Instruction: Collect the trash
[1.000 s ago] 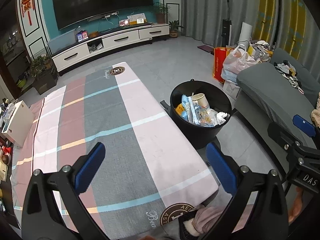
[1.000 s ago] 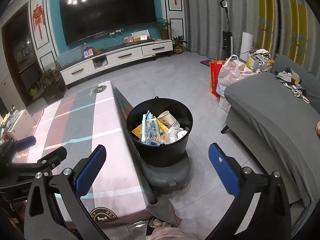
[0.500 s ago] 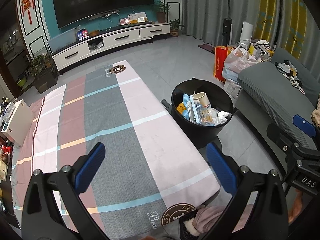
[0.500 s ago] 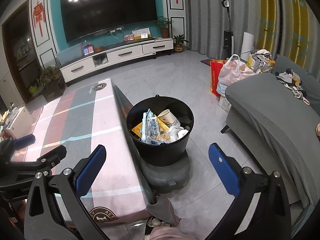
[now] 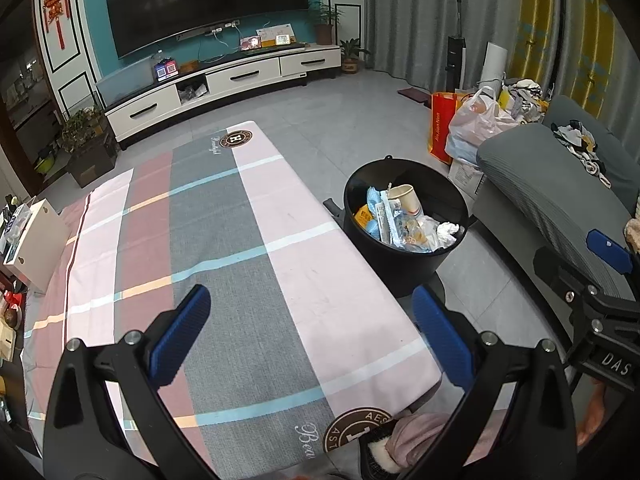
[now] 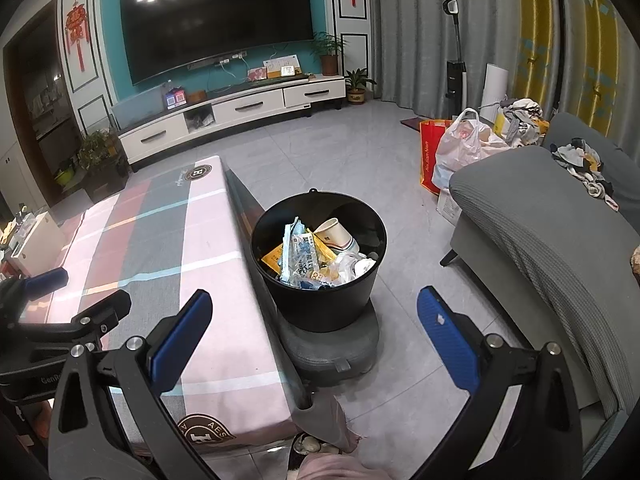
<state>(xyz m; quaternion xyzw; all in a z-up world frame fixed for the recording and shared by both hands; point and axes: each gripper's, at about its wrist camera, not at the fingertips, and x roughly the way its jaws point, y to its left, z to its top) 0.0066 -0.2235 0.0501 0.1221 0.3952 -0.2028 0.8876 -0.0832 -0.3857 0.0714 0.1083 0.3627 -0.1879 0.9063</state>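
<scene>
A black trash bucket (image 5: 404,264) (image 6: 320,300) stands on the floor beside the low table, on a grey round base (image 6: 332,350). It holds a paper cup (image 6: 338,234), blue and yellow wrappers (image 6: 300,254) and crumpled plastic. My left gripper (image 5: 316,334) hovers open over the near end of the table's striped cloth (image 5: 224,264), nothing between its blue pads. Nearer the bucket, my right gripper (image 6: 320,336) is open and empty too. Each gripper shows at the edge of the other's view.
A grey sofa (image 6: 560,248) with clothes on it runs along the right. Plastic and red shopping bags (image 6: 456,148) sit on the floor behind it. A TV stand (image 6: 236,112) lines the far wall. A white box (image 5: 36,240) sits left of the table. Pink slippers (image 5: 404,436) show below.
Both views have shifted very slightly; the bucket sits a touch lower and farther right in the left wrist view. Both grippers stay open and empty.
</scene>
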